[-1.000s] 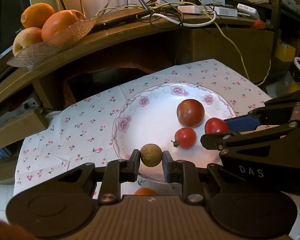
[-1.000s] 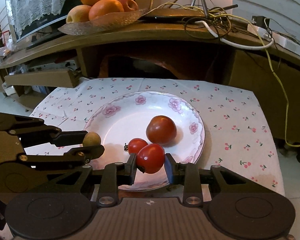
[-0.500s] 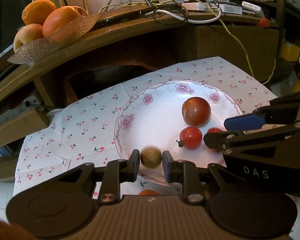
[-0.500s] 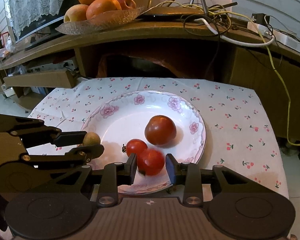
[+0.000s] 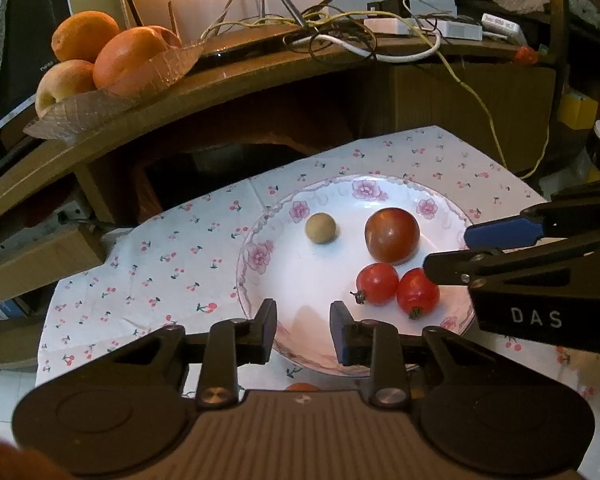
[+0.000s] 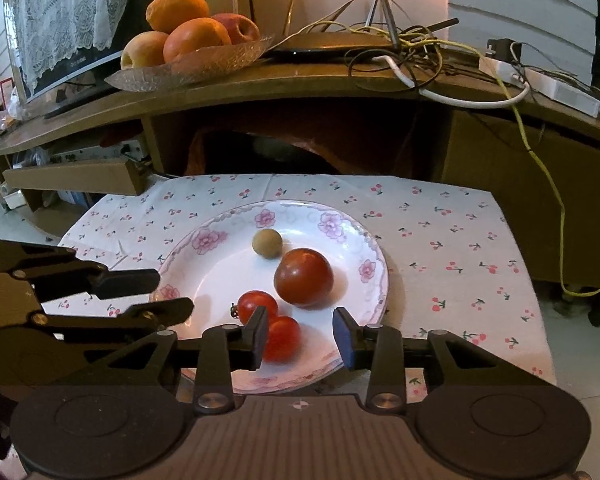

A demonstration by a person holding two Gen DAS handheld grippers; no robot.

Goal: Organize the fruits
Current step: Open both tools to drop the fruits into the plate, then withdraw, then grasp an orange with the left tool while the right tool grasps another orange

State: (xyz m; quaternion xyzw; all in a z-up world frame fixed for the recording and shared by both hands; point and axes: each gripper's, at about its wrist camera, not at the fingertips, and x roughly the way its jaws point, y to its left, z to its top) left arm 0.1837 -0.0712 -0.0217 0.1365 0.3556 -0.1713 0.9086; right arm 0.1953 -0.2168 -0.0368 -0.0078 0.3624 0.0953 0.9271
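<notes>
A white flowered plate point(image 5: 260, 256) point(image 6: 204, 276) lies on a cherry-print cloth. On it lie a small brown-green round fruit point(image 5: 320, 228) point(image 6: 267, 243), a large dark red tomato point(image 5: 392, 234) point(image 6: 303, 277) and two small red tomatoes point(image 5: 377, 283) point(image 5: 418, 293), also in the right wrist view point(image 6: 257, 305) point(image 6: 283, 337). My left gripper point(image 5: 303, 330) is open and empty over the plate's near rim. My right gripper point(image 6: 302, 336) is open and empty, one small tomato just behind its left finger.
A glass dish point(image 6: 196, 65) with oranges and apples stands on the curved wooden shelf point(image 6: 300, 88) behind the cloth, also in the left wrist view point(image 5: 100, 96). Tangled cables point(image 6: 400, 48) lie on the shelf. Something orange point(image 5: 302, 386) peeks below the left gripper.
Both grippers opened and drew back. The brown-green fruit left the left gripper and rolled to the plate's far side. The small tomato left the right gripper and lies beside the other one.
</notes>
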